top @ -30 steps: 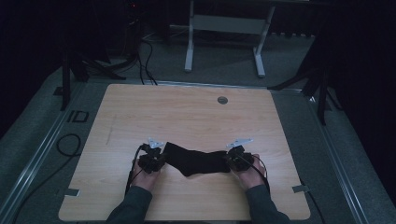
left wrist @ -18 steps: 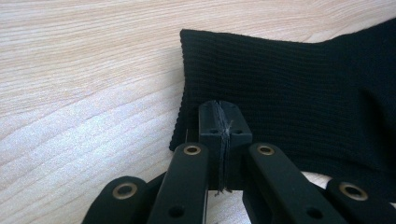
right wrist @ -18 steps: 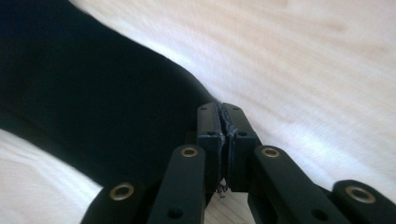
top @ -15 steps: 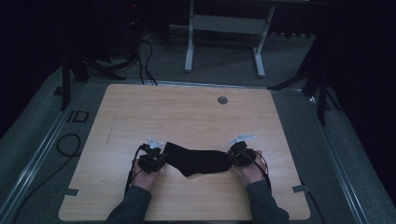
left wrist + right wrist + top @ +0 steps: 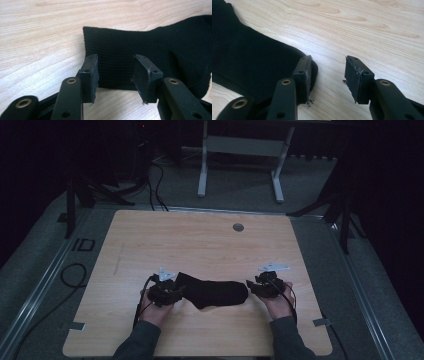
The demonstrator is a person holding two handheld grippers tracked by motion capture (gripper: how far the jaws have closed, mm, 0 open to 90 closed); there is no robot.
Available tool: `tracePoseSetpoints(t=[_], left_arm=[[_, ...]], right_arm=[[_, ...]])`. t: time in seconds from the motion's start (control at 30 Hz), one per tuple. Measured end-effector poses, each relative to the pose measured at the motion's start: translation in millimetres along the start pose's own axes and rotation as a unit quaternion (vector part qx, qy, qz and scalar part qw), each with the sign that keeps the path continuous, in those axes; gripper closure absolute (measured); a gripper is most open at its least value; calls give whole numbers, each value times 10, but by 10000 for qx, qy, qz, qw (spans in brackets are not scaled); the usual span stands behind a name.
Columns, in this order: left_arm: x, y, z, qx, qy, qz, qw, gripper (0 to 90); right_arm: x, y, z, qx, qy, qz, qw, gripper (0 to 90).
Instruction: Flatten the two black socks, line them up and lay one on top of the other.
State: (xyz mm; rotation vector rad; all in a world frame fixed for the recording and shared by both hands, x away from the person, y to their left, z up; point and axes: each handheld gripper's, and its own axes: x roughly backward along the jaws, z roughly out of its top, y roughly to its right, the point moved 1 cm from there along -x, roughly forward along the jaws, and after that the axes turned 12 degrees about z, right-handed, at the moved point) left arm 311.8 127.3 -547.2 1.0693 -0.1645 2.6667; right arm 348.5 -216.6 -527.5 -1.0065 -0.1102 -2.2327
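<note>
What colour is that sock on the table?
Black sock, finely ribbed knit; clearest in the left gripper view.

Light wooden table (image 5: 200, 245), black sock (image 5: 215, 292) lying flat near its front edge

Tongs (image 5: 327, 75) just opening, black sock (image 5: 249, 62) beside them, seemingly released.

text: "ID" | on: grey floor mat (image 5: 82, 245) left of table (image 5: 200, 245) | other text: none readable
</note>
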Motion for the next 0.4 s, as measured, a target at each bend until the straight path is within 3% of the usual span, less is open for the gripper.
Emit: tracePoseSetpoints(t=[0.17, 0.4], left_arm=[[70, -108, 3, 50, 139, 113, 9998, 514], [106, -257, -38, 60, 152, 322, 9993, 480]], right_arm=[[37, 54, -88, -141, 46, 11, 9999, 543], [65, 127, -203, -254, -2, -6, 9997, 526]])
